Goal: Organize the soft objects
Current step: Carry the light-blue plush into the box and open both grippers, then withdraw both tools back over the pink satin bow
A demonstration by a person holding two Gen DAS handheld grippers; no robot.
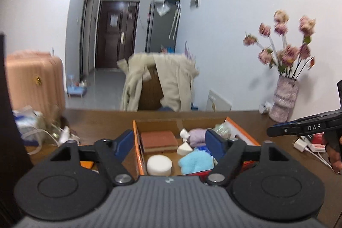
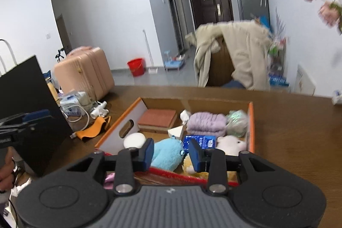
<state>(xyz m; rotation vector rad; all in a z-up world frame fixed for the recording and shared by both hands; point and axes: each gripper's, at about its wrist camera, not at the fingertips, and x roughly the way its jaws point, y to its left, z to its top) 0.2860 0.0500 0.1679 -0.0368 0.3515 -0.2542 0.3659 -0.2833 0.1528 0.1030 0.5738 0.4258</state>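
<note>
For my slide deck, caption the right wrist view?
Open right hand-held gripper poised over a cardboard box of soft items, blue plush nearest.

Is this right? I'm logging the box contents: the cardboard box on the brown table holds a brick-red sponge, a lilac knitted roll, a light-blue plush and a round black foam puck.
Almost. The round foam puck is white, not black, as the left wrist view shows. The rest stands: the cardboard box on the brown table holds the brick-red sponge, lilac knitted roll and light-blue plush.

Motion-blurred flowers (image 1: 284, 44), yellow toy (image 2: 190, 164) half hidden behind right hand-held gripper (image 2: 171, 153)
</note>
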